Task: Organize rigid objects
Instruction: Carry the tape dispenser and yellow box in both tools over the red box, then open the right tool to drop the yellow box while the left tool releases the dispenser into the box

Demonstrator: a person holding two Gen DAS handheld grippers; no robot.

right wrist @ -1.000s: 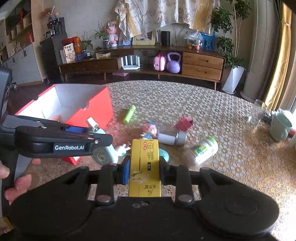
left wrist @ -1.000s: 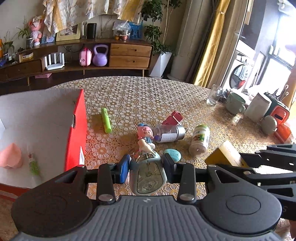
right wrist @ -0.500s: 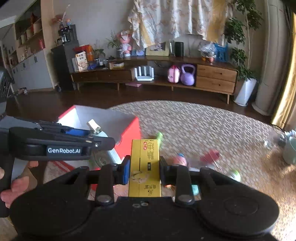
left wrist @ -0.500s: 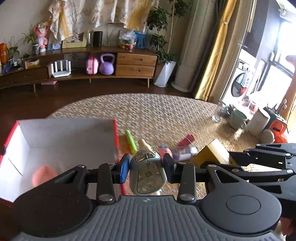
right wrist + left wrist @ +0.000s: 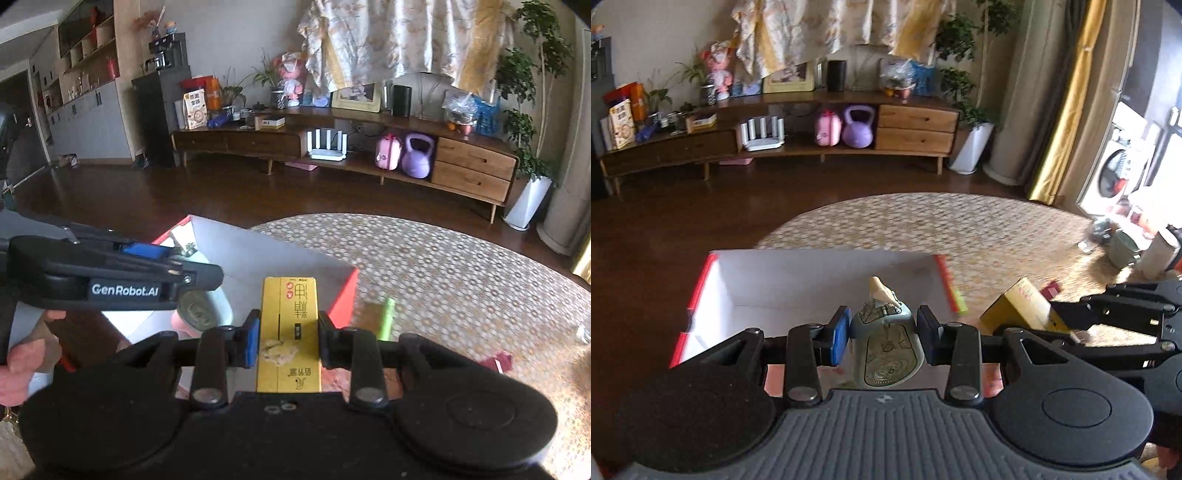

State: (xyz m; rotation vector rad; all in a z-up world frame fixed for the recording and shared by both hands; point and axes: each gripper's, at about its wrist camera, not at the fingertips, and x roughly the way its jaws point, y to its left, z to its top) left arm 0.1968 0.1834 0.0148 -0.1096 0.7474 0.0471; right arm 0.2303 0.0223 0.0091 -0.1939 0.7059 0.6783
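We see the round table (image 5: 979,221) under its patterned cloth, with the red box (image 5: 827,284), white inside, standing open at its near edge. Our left tongs (image 5: 882,328) are clamped on a pale blue-grey bottle (image 5: 886,350) above the box. Our right tongs (image 5: 286,339) are clamped on a yellow carton (image 5: 290,332) at the box's right wall. A green tube (image 5: 387,319) lies on the cloth just beside the box.
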